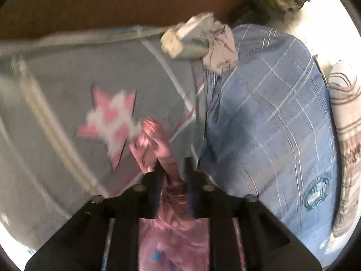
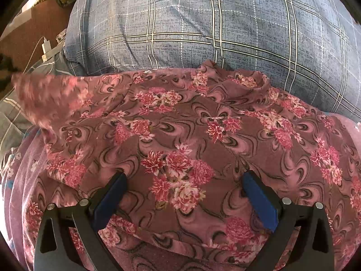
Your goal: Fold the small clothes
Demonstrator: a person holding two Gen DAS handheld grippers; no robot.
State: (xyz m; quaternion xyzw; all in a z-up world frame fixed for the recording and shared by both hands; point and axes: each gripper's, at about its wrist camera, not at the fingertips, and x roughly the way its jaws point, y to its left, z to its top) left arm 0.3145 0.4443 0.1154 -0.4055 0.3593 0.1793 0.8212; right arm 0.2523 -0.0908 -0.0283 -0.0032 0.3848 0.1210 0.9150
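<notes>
A pink floral garment [image 2: 180, 140] lies spread on the bed in front of a blue plaid pillow. My right gripper [image 2: 183, 176] is open, its blue-padded fingers [image 2: 112, 194] resting on the cloth with flowers between them. My left gripper [image 1: 172, 164] is shut on a bunched edge of the same floral garment [image 1: 155, 142] and holds it lifted above the grey sheet; the view is blurred by motion. In the right wrist view the garment's left corner [image 2: 42, 97] is raised and blurred.
A blue plaid pillow [image 1: 266, 117] [image 2: 214, 29] lies beside the garment. A grey sheet with a pink star [image 1: 110, 119] covers the bed. A crumpled beige cloth [image 1: 220, 49] and a white charger [image 2: 46, 47] lie near the wooden headboard [image 1: 112, 2].
</notes>
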